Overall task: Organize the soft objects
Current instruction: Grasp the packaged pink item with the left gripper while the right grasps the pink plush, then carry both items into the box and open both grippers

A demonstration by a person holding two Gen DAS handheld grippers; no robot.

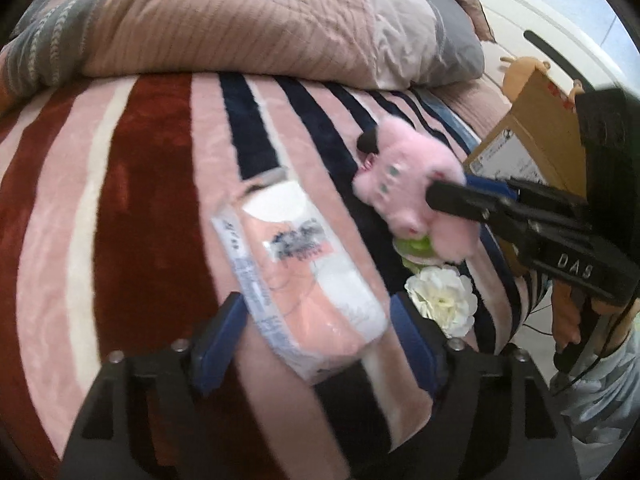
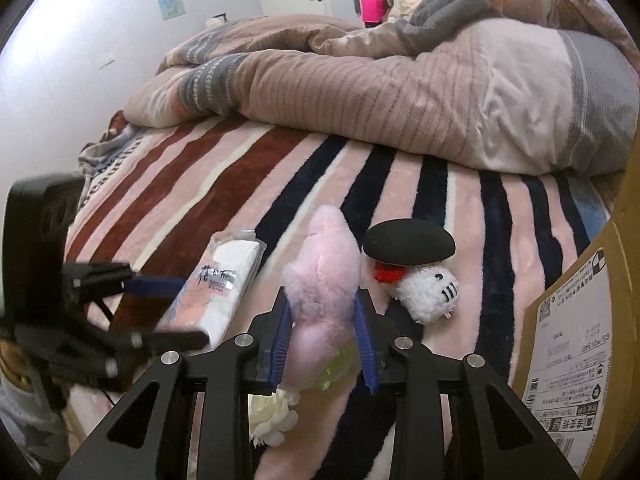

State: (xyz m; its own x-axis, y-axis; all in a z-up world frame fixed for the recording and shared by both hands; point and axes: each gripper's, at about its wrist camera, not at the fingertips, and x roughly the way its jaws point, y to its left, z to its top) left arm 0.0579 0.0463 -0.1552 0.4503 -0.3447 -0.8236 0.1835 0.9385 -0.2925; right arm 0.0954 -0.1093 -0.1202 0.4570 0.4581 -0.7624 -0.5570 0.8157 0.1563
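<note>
A pink plush toy (image 2: 324,280) is clamped between my right gripper's (image 2: 324,312) blue pads, just above the striped blanket; it also shows in the left wrist view (image 1: 412,184). A plastic-wrapped tissue pack (image 1: 308,276) lies on the blanket between my left gripper's (image 1: 316,320) open fingers; in the right wrist view the pack (image 2: 222,284) sits beside that gripper (image 2: 176,308). A white artificial flower (image 1: 442,298) lies under the pink plush. A small white plush with a black cap (image 2: 416,264) lies to the right.
A cardboard box (image 2: 576,336) stands at the bed's right edge. A bunched brown and grey quilt (image 2: 400,88) fills the far half of the bed. The striped blanket (image 1: 140,200) extends to the left.
</note>
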